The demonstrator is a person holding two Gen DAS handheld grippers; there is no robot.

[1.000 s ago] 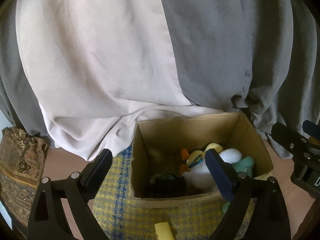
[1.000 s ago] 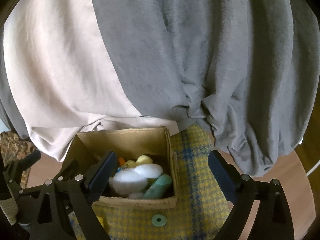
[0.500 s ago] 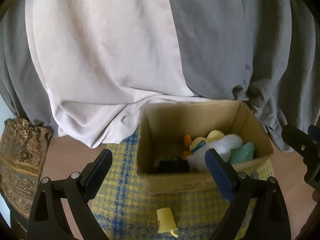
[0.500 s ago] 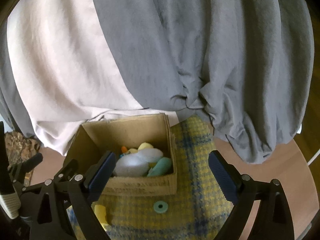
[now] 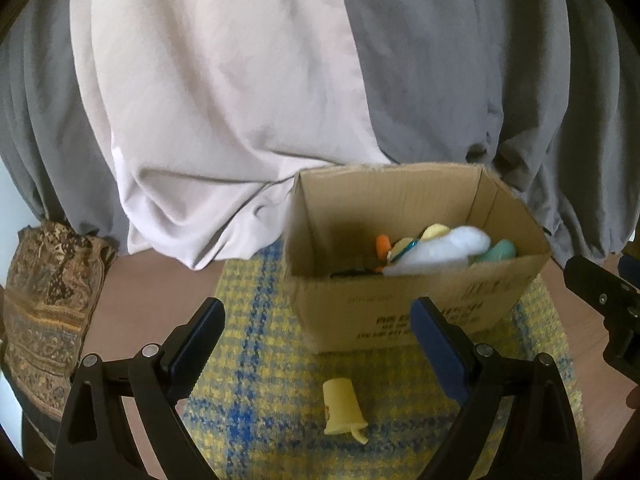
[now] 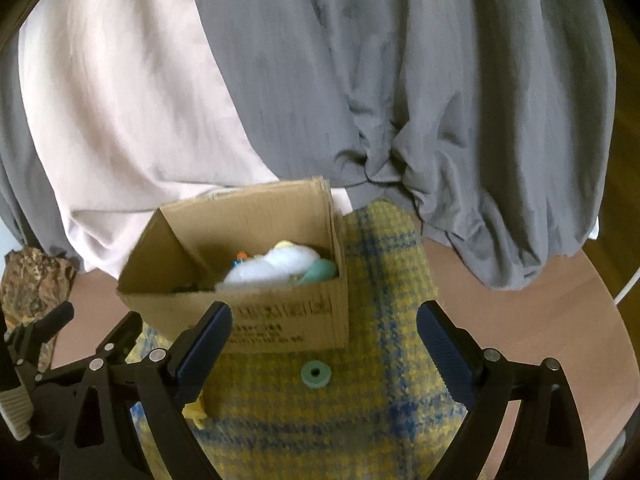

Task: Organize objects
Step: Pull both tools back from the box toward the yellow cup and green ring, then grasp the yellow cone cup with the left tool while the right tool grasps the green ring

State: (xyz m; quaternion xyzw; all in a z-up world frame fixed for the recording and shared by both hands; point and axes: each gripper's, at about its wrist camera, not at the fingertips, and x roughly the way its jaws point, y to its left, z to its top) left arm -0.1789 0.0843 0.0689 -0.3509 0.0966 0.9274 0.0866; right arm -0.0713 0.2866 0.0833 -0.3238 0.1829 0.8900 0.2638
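Note:
An open cardboard box (image 5: 404, 312) (image 6: 280, 320) stands on a yellow and blue checked mat (image 5: 272, 380) (image 6: 380, 420). Inside lie a white plush toy (image 5: 436, 250) (image 6: 276, 266), a teal piece (image 5: 498, 250) (image 6: 320, 270), and yellow and orange items. A pale yellow cup-shaped toy (image 5: 342, 408) lies on its side on the mat in front of the box, between the fingers of my open, empty left gripper (image 5: 316, 344). A teal ring (image 6: 316, 374) lies on the mat in front of the box, between the fingers of my open, empty right gripper (image 6: 324, 340).
Grey and cream curtains (image 5: 224, 92) (image 6: 400, 80) hang behind the box. A patterned brown cloth (image 5: 48, 292) (image 6: 32, 280) sits at the far left on the round wooden table (image 6: 540, 304). The other gripper shows at each view's side (image 5: 600, 300) (image 6: 52, 368).
Both grippers have pulled back and risen away from the box. The box looks smaller and farther, and the yellow toy and teal ring now show fully on the mat.

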